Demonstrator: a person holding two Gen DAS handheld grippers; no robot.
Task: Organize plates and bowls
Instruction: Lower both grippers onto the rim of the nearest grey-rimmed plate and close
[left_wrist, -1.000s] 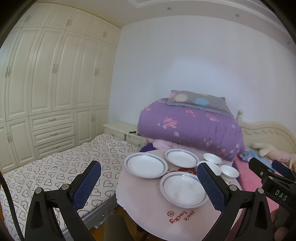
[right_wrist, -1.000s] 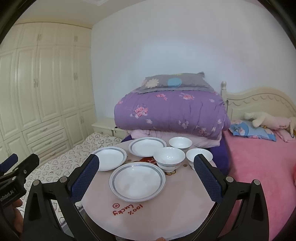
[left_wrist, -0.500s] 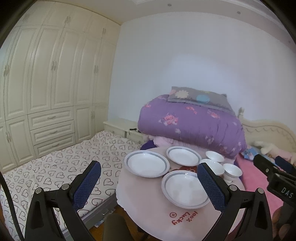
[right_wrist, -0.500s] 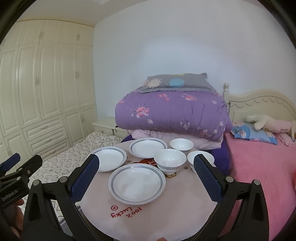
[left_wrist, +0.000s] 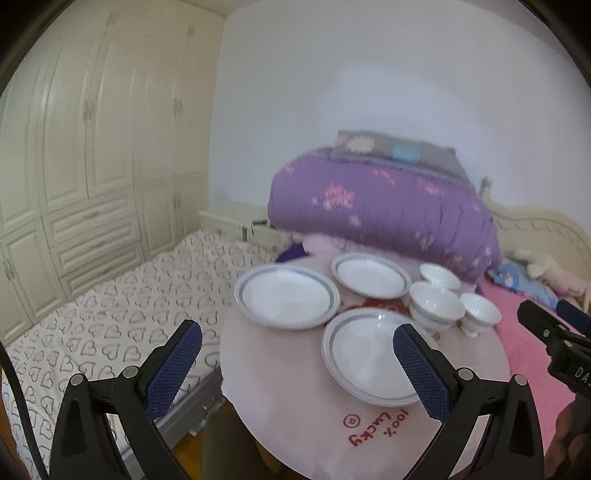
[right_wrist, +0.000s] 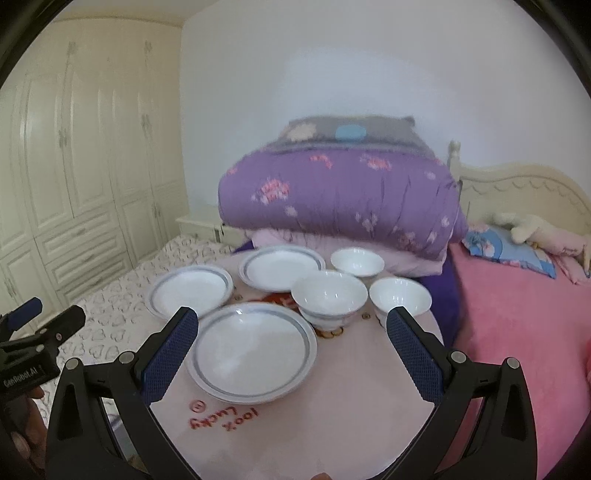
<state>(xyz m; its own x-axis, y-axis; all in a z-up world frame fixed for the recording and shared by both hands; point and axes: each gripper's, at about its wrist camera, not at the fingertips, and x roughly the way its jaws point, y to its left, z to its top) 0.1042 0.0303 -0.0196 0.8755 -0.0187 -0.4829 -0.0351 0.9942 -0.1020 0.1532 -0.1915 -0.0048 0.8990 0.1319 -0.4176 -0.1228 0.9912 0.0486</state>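
Nothing's been stacked yet, both grippers' jaws are held wide open and empty above the bench, so the nearest plate probably gets grabbed first.

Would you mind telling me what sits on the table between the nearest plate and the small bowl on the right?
In the right wrist view, the larger bowl sits between the nearest plate and the small right bowl, apart from both.

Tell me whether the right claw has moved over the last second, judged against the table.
Yes. The right claw has moved forward and down toward the table: the nearest plate now sits larger and lower between its open fingers.
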